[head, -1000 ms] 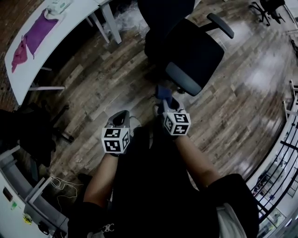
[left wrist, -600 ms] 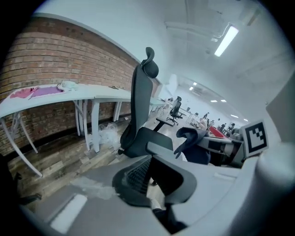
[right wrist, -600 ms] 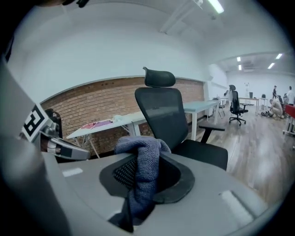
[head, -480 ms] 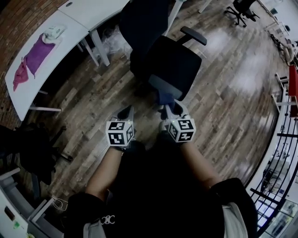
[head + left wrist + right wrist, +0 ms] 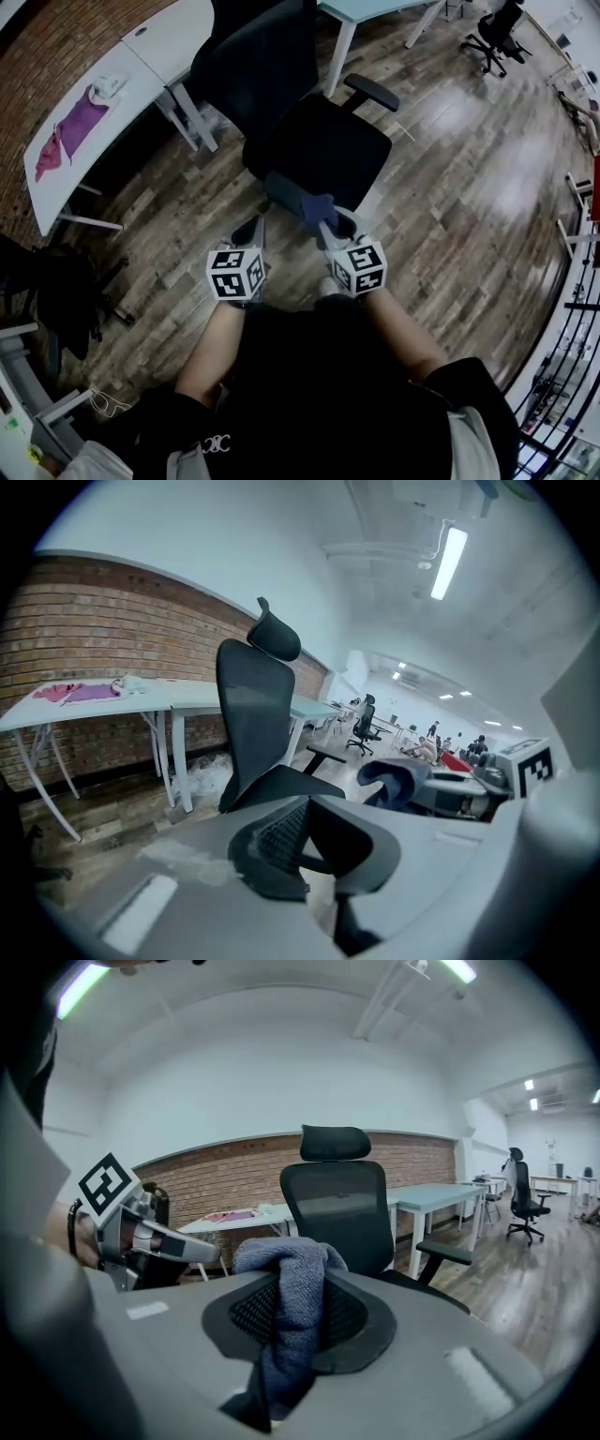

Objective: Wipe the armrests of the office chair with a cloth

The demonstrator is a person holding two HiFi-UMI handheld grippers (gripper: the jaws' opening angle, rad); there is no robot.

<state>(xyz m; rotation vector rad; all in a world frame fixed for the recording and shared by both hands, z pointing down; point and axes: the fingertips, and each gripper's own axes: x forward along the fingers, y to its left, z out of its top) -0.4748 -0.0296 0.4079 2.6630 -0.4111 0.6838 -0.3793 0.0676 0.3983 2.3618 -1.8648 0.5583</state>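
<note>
A black office chair (image 5: 319, 150) stands just ahead of me, its high back (image 5: 339, 1206) toward the desks. Its near armrest (image 5: 284, 191) lies right beside the blue cloth (image 5: 317, 208); whether they touch I cannot tell. The far armrest (image 5: 371, 91) sticks out on the other side, and the right gripper view shows that armrest (image 5: 445, 1252) too. My right gripper (image 5: 328, 225) is shut on the cloth (image 5: 291, 1307), which hangs folded between its jaws. The left gripper (image 5: 248, 232) hovers level with it to the left, shut with nothing in it (image 5: 314, 855).
A white desk (image 5: 141, 56) at the left carries a purple cloth (image 5: 73, 127). Behind the chair stands a pale blue desk (image 5: 361, 7). Another office chair (image 5: 495, 28) is far off at the top right. A dark bundle (image 5: 47, 281) sits at my left, a railing (image 5: 577, 309) at the right.
The chair has come from the upper right to straight ahead in the head view. Both grippers now sit close to its near armrest, the cloth still held in the right one.
</note>
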